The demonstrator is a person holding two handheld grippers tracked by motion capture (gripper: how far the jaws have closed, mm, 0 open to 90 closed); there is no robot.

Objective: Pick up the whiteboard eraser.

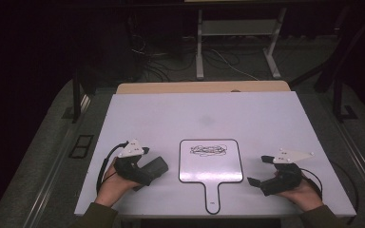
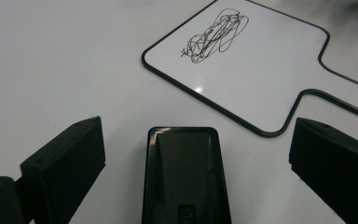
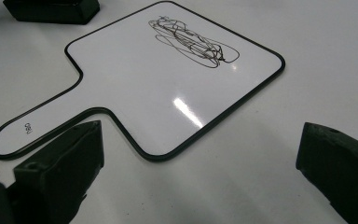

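Observation:
A small white paddle-shaped whiteboard (image 1: 210, 166) with a black rim lies flat in the middle of the table, its handle toward the near edge. A black scribble (image 1: 208, 150) covers its upper part. Left of it lies a black eraser (image 1: 156, 166), between the jaws of my left gripper (image 1: 148, 169). In the left gripper view the eraser (image 2: 182, 172) has bare table on both sides, so the left gripper (image 2: 196, 128) is open around it. My right gripper (image 1: 259, 170) rests right of the board, open and empty. In the right gripper view the right gripper (image 3: 200, 130) faces the board (image 3: 158, 88) near its handle.
The white table top (image 1: 171, 114) lies on a tan surface whose far edge (image 1: 199, 87) shows behind it. Beyond that are a dark floor, cables (image 1: 171, 61) and white frame legs (image 1: 199, 42). A person's hands hold both grippers at the near edge.

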